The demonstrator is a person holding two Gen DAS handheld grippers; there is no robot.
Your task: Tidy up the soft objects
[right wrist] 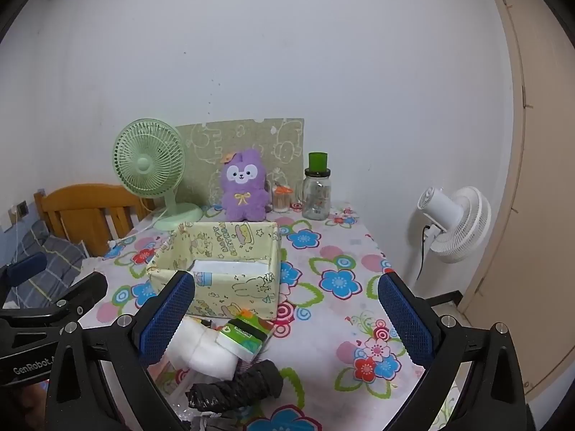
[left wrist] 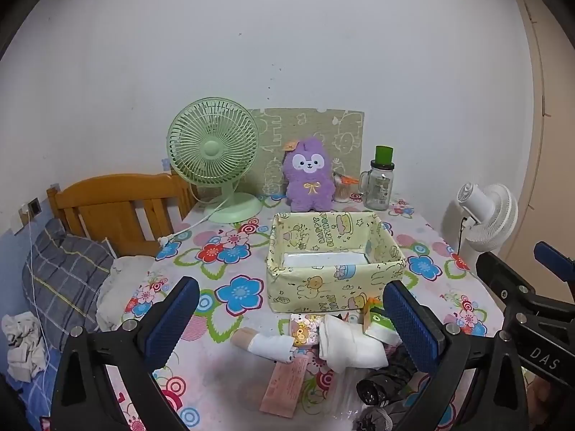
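1. Soft items, loose pile: a white folded cloth [left wrist: 350,350], a small white-and-tan roll [left wrist: 266,344], a green-and-white tissue pack [left wrist: 381,321], a cartoon-print packet [left wrist: 305,328], a flat pink packet [left wrist: 285,384] and a black crumpled bundle [left wrist: 386,380]. All lie on the near part of the tabletop [left wrist: 222,370], touching or overlapping, just in front of the box.
2. Fabric box [left wrist: 334,262], pale yellow with cartoon print, open top, nothing in it but a white liner on its floor; judged the likely receptacle.
3. Left hand-held gripper [left wrist: 291,319]: jaws wide apart, nothing between the pads. The pile lies directly ahead and below, mostly toward its right finger.
4. Right hand-held gripper [right wrist: 287,318]: jaws wide apart, holding nothing. The pile sits toward its left finger; the black bundle lies nearest, long axis running crosswise to the fingers.
5. Relation for the coming move: both tools are near; the white cloth is central to the left one, and the tissue pack rests partly on it.
6. Surroundings, behind the box: purple plush toy [left wrist: 307,179], green desk fan [left wrist: 215,158], glass jar [left wrist: 379,183]. Well apart; not obstructing.
7. Obstruction: the two tools stand close side by side and could crowd each other.
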